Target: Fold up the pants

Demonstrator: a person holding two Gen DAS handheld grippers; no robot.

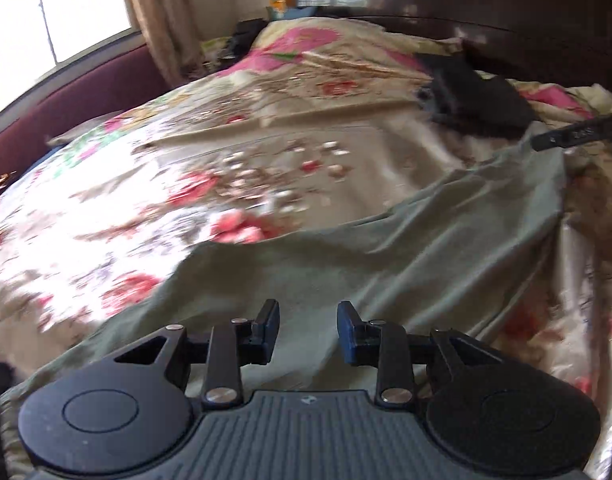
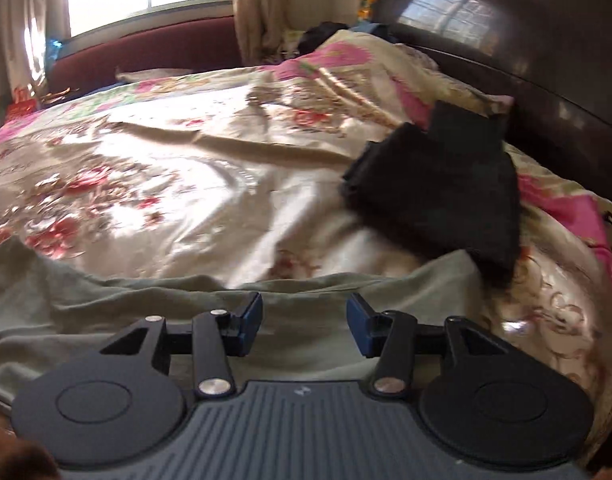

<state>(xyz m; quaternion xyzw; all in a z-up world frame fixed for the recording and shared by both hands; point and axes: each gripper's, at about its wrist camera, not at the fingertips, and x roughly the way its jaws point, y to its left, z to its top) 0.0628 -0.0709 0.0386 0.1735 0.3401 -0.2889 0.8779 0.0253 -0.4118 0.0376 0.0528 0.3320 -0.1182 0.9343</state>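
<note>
Olive-green pants lie spread on the floral bed cover, running from the near left up to the far right in the left wrist view. My left gripper hovers over their near part, jaws open, only cloth showing below the gap. In the right wrist view the same pants lie rumpled across the near edge. My right gripper stands open above them, with nothing pinched between its blue pads.
A stack of dark folded clothes sits on the bed cover near the dark headboard, also in the left view. A black bar enters from the right edge. A maroon padded wall runs under the window.
</note>
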